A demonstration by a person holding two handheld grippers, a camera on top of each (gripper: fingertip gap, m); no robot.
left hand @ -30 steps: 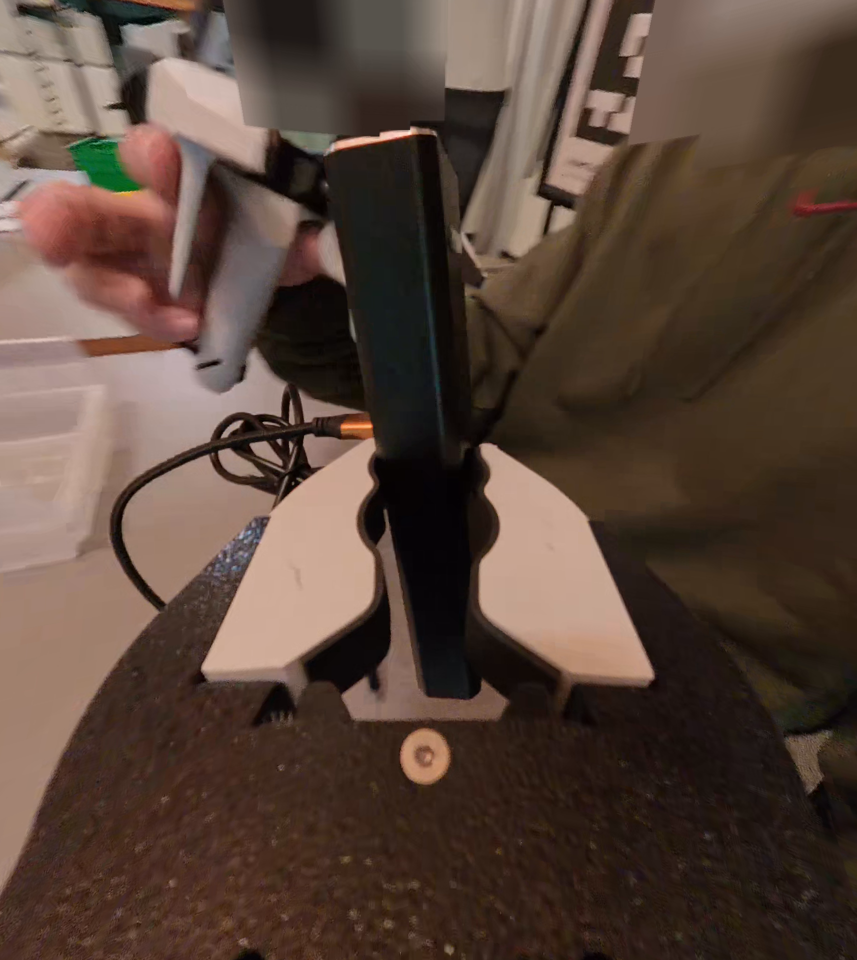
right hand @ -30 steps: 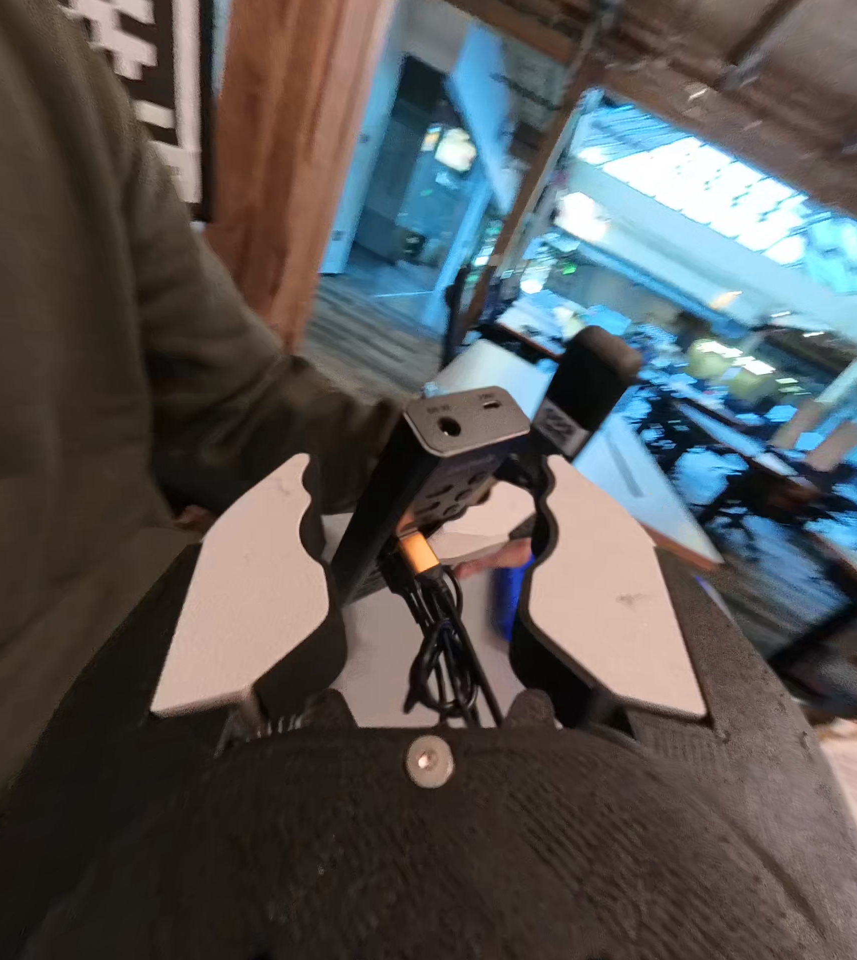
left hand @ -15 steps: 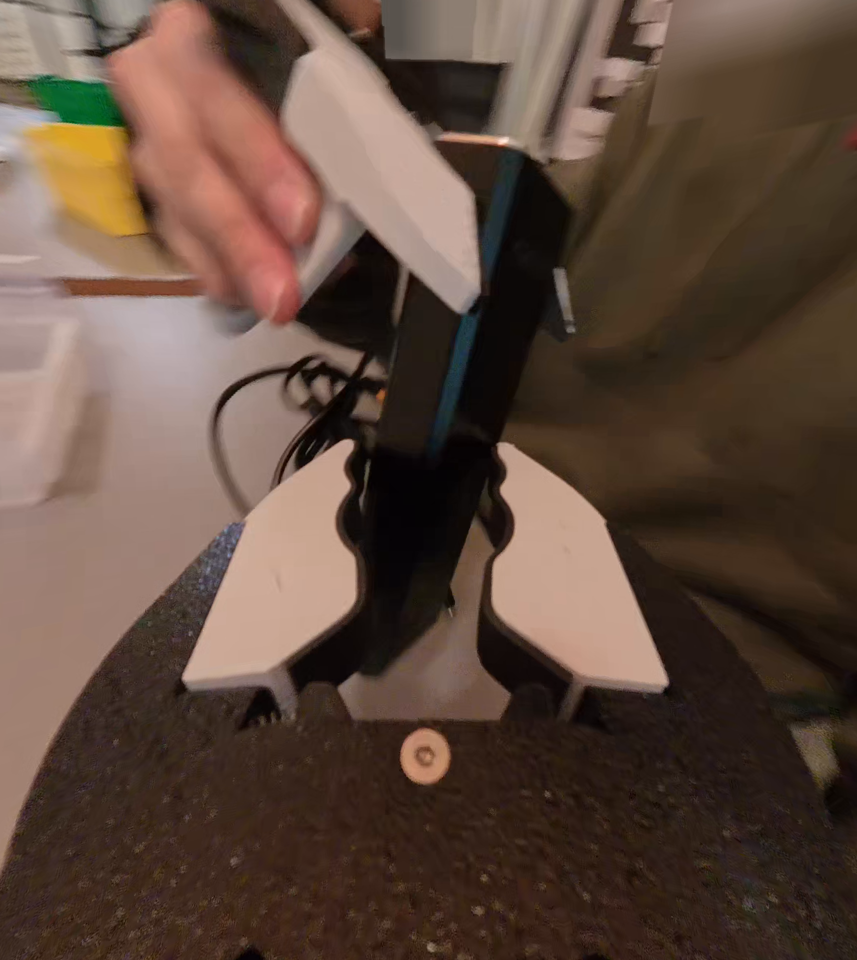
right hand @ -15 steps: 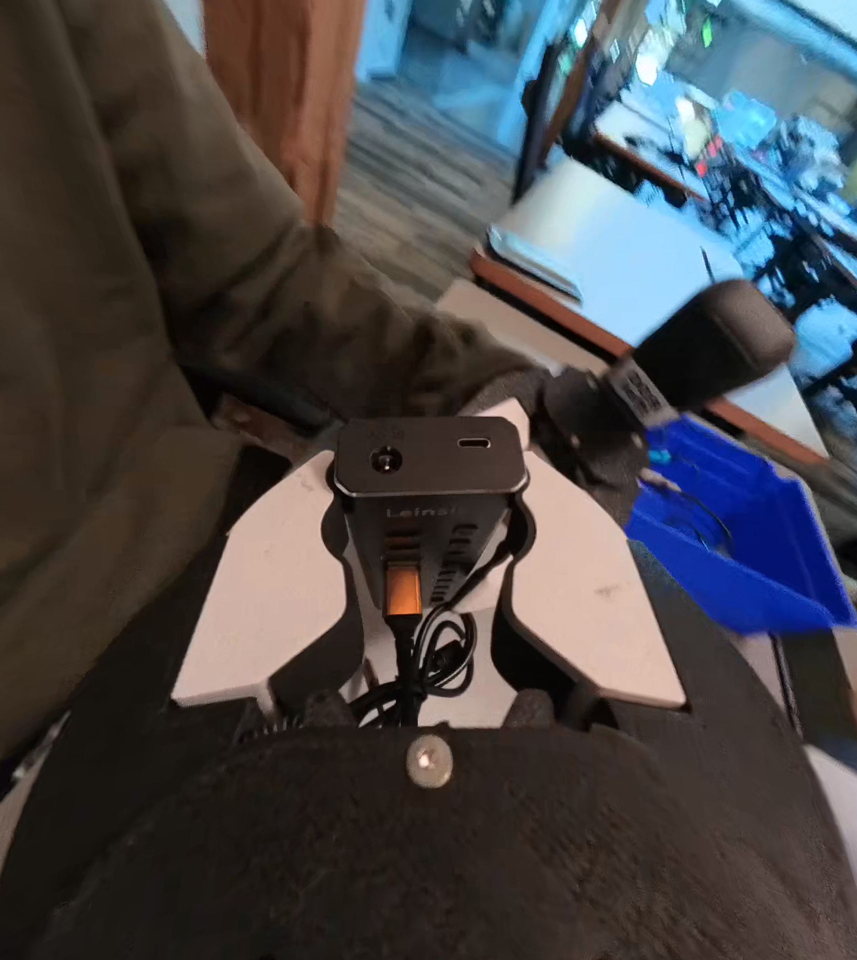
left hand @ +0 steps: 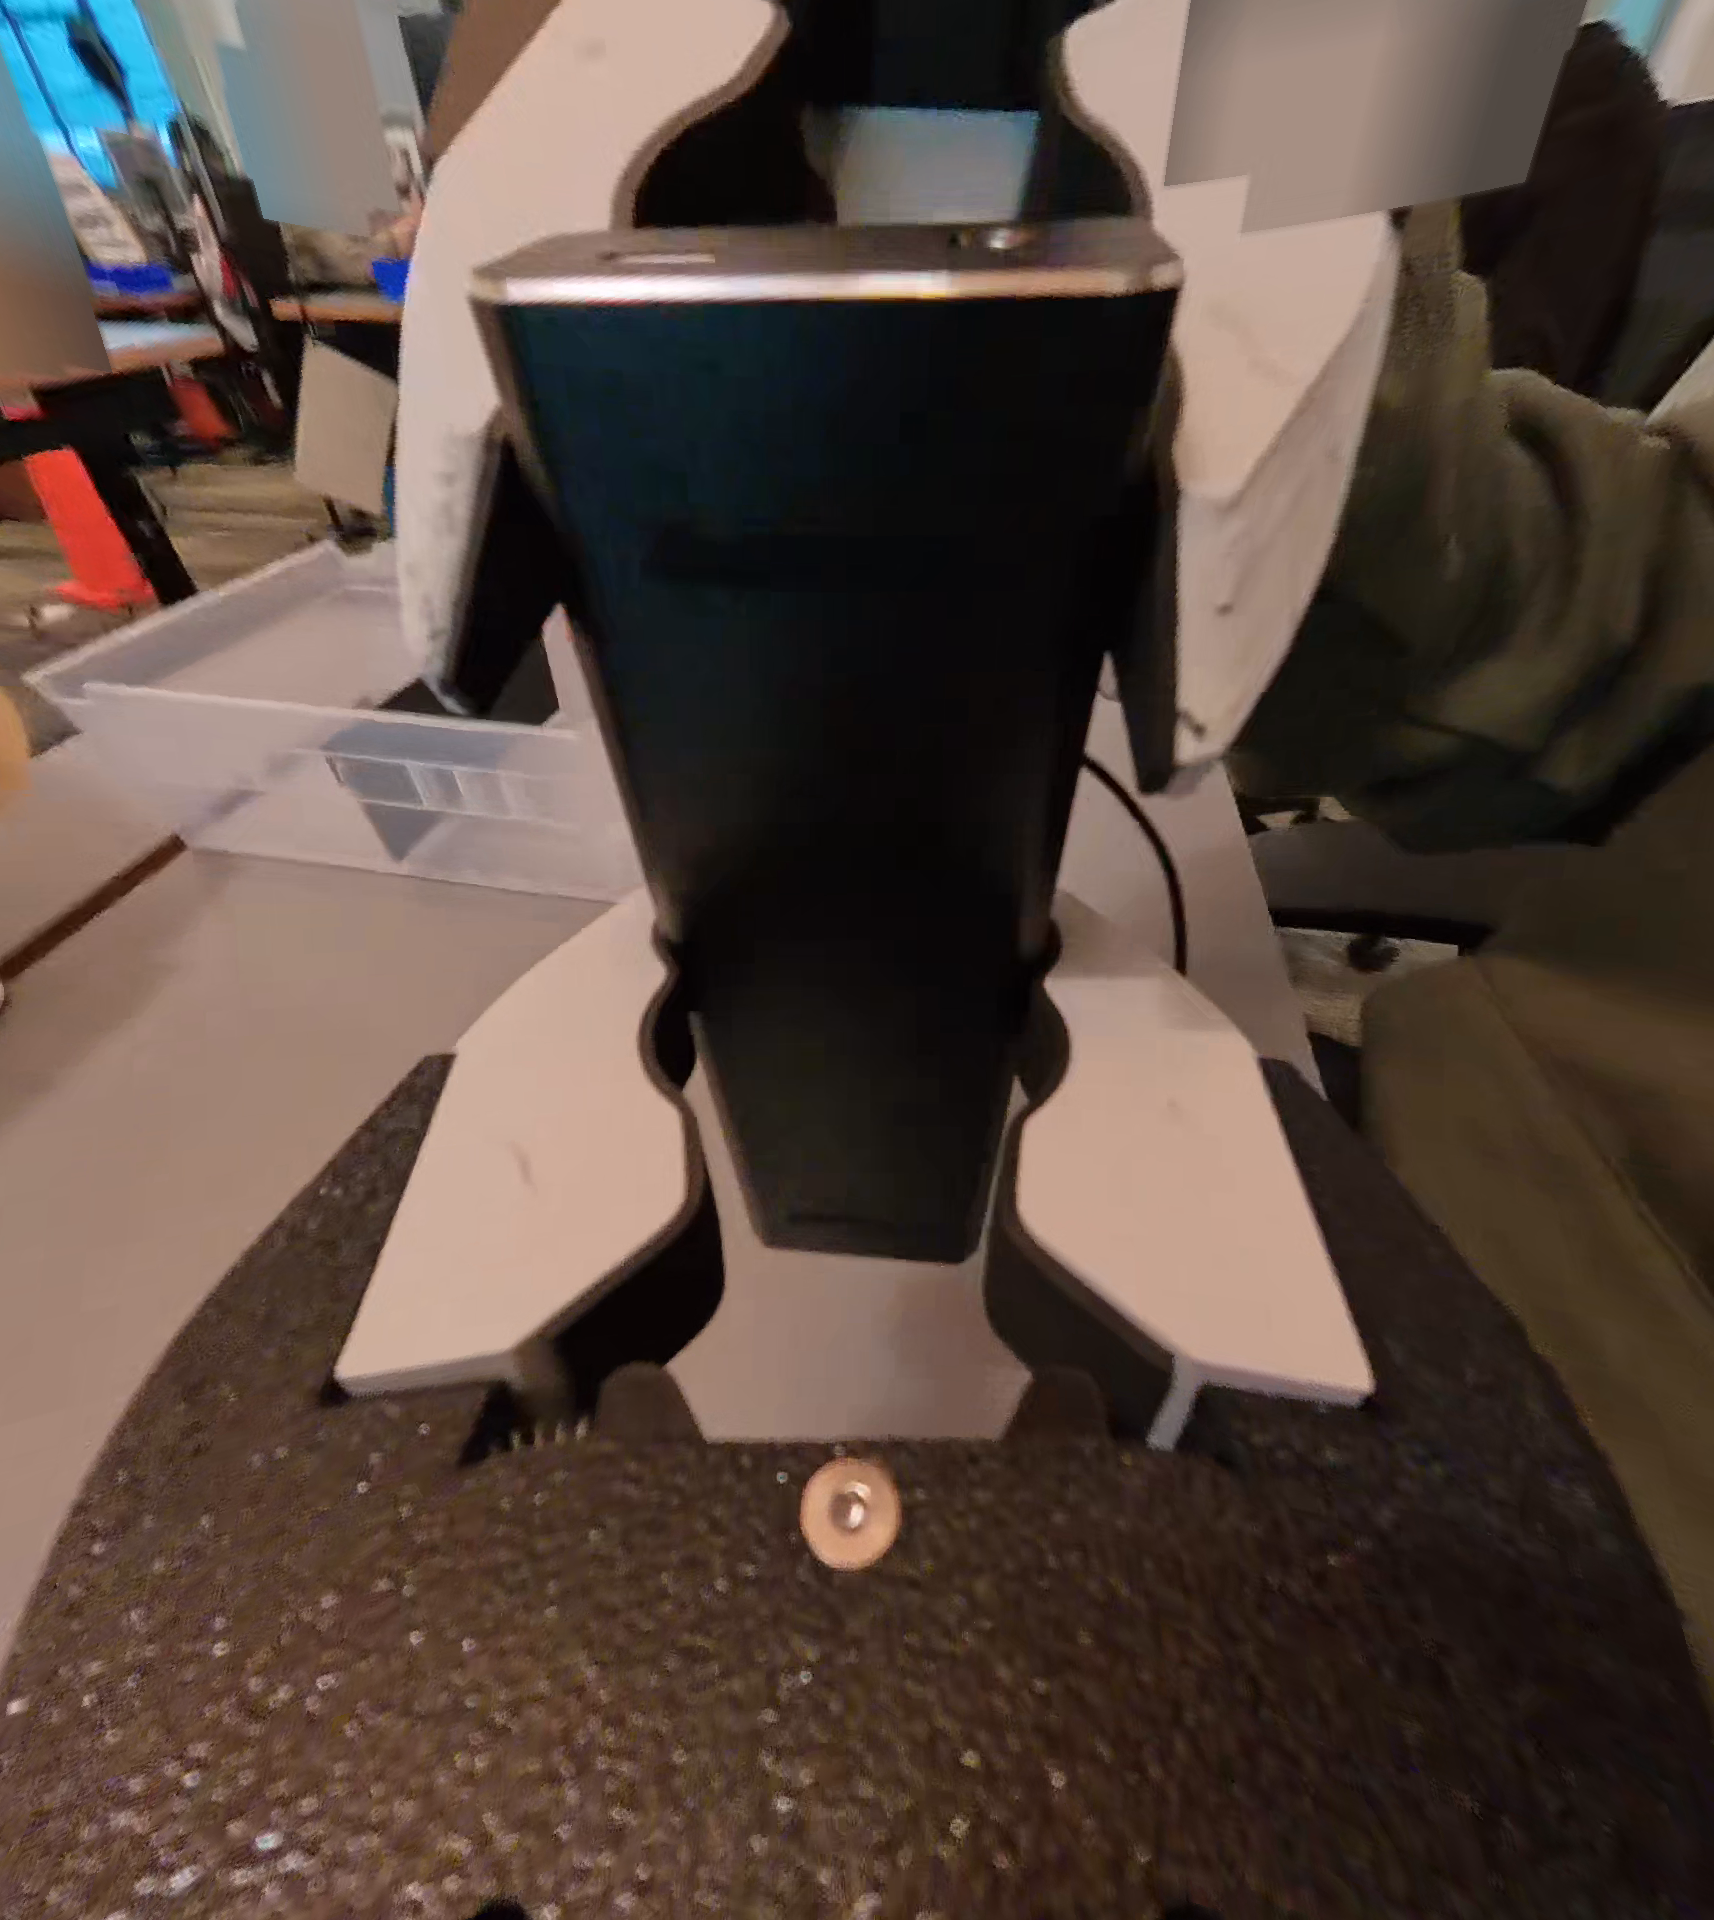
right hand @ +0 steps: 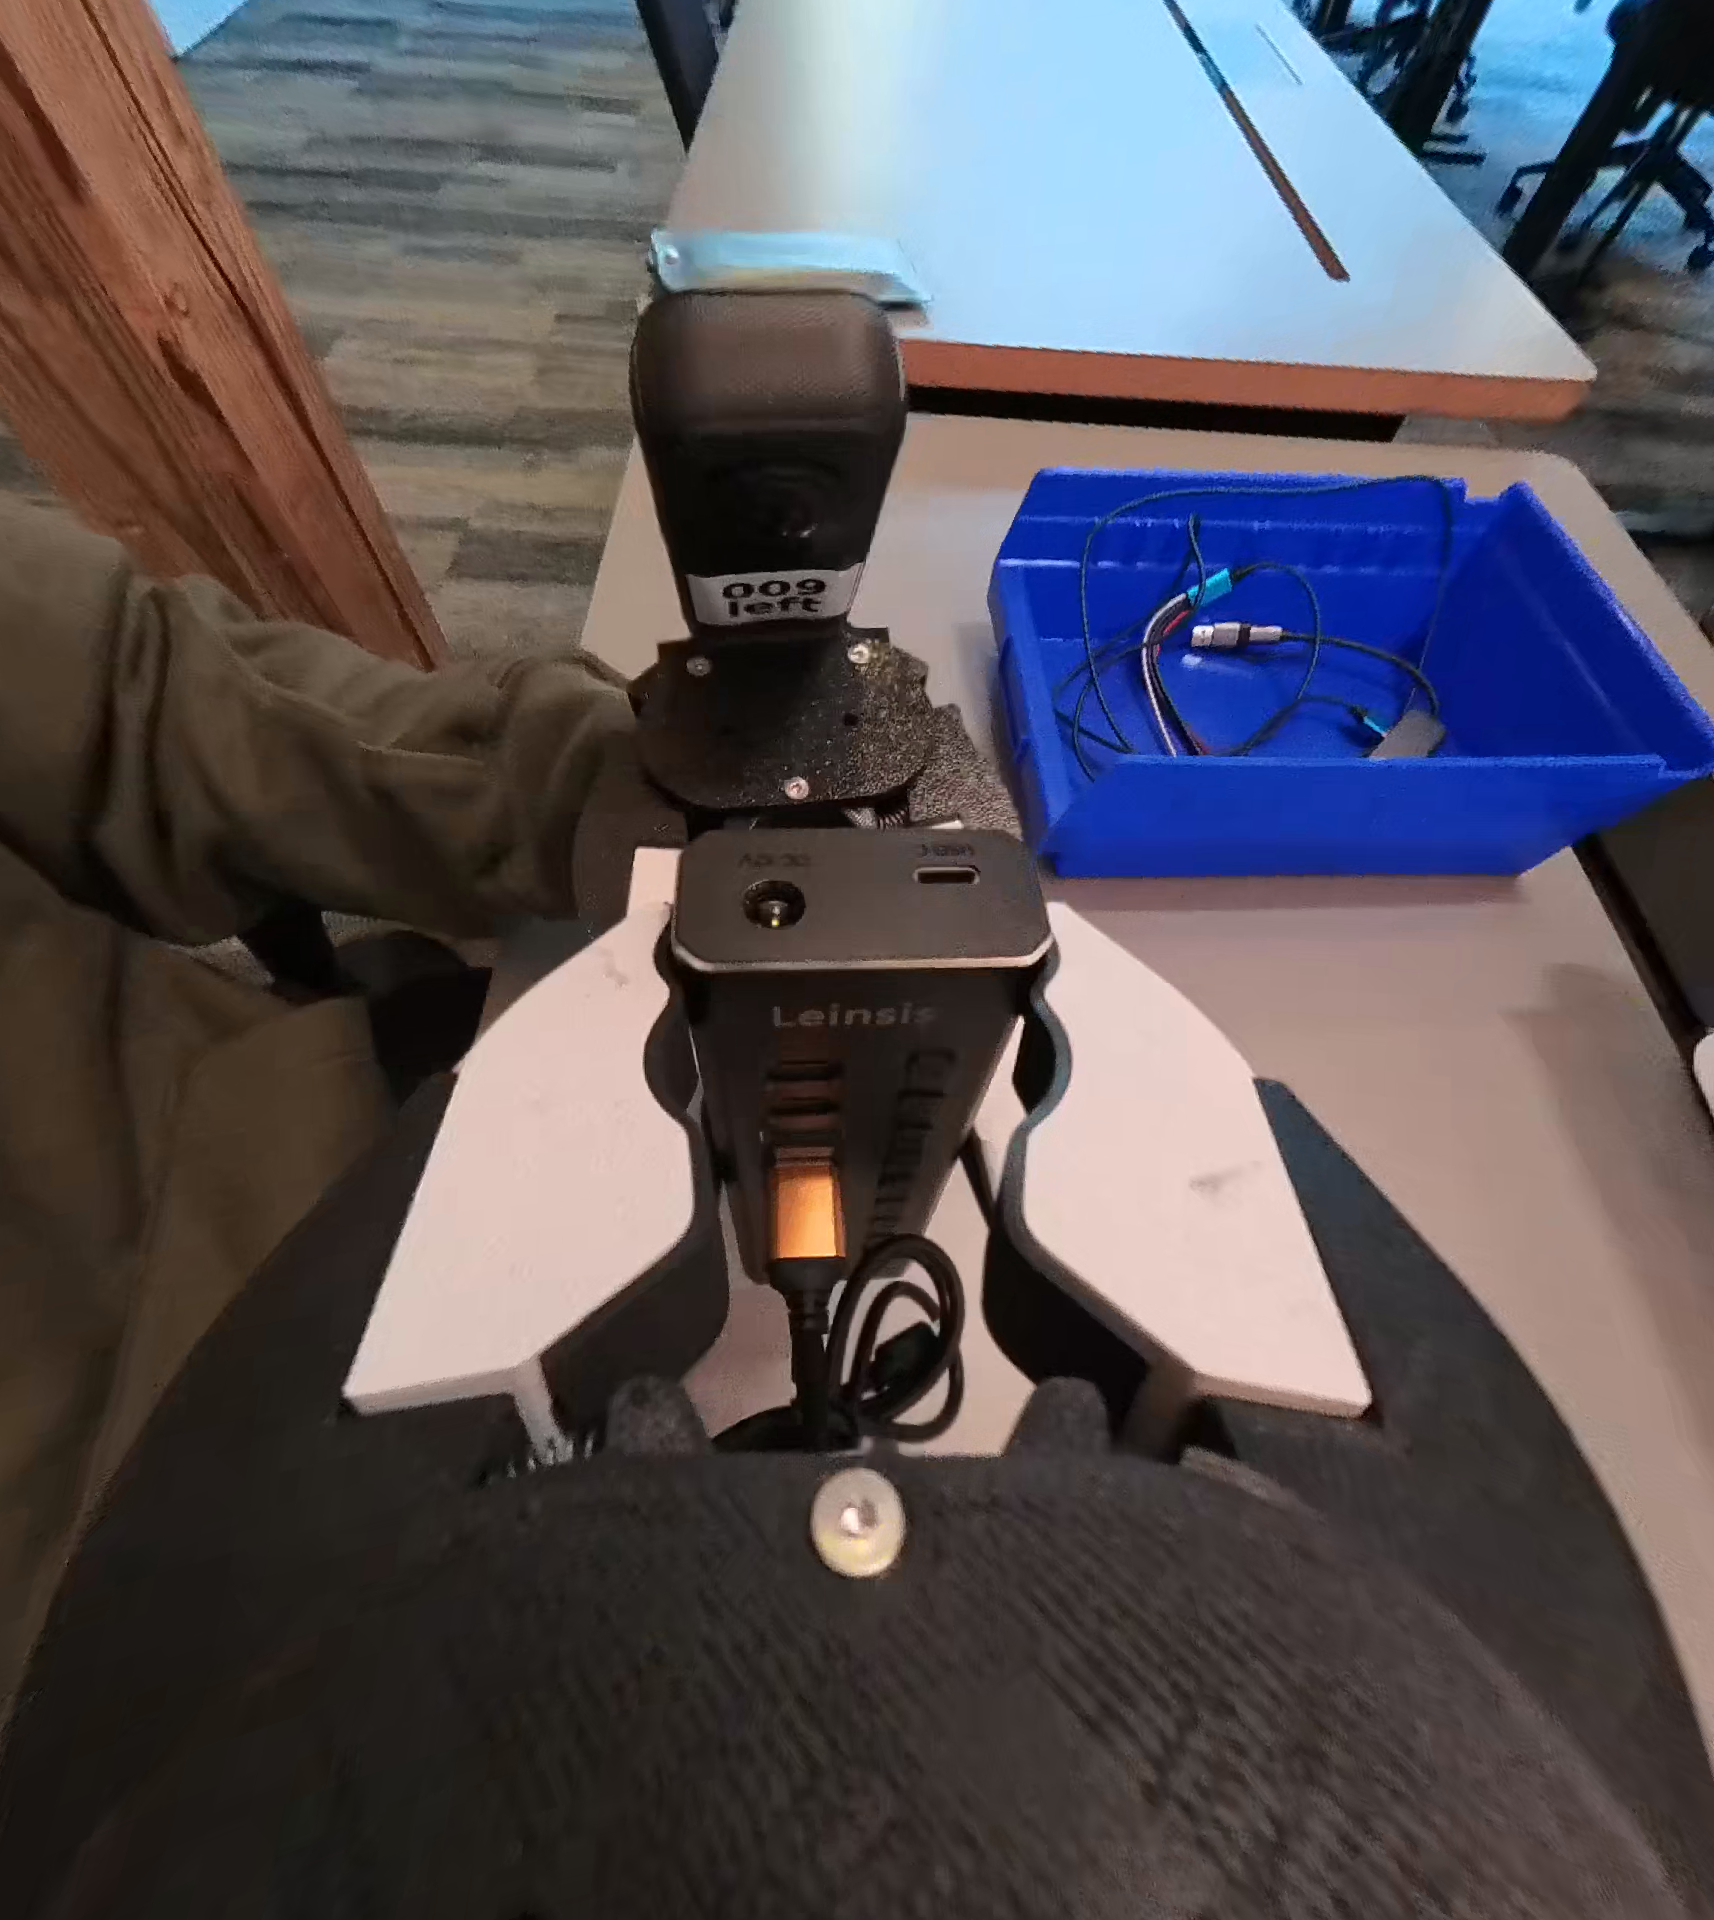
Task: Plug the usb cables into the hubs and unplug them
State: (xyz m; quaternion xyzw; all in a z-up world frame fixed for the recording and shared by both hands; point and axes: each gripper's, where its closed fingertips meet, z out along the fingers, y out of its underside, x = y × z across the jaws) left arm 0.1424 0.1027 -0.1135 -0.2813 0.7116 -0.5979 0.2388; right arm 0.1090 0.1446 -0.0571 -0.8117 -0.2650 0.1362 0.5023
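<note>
Right wrist view: right gripper [right hand: 853, 1049] pinches hub [right hand: 858, 997], orange plug [right hand: 807, 1210] seated in port. Left gripper [left hand: 848, 997] clamps same hub [left hand: 832, 665] from opposite end. Spare cables [right hand: 1237, 644] in blue bin [right hand: 1352, 821] on table [right hand: 1352, 1039].

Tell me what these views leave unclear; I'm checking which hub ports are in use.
- Left wrist view: the hub shows only its plain back, so its ports and any plug are hidden.
- Right wrist view: the black cable from the orange plug drops behind the body of the right gripper, so its far end is hidden.
- Right wrist view: the loose cables in the blue bin are too small to tell connector types.
</note>
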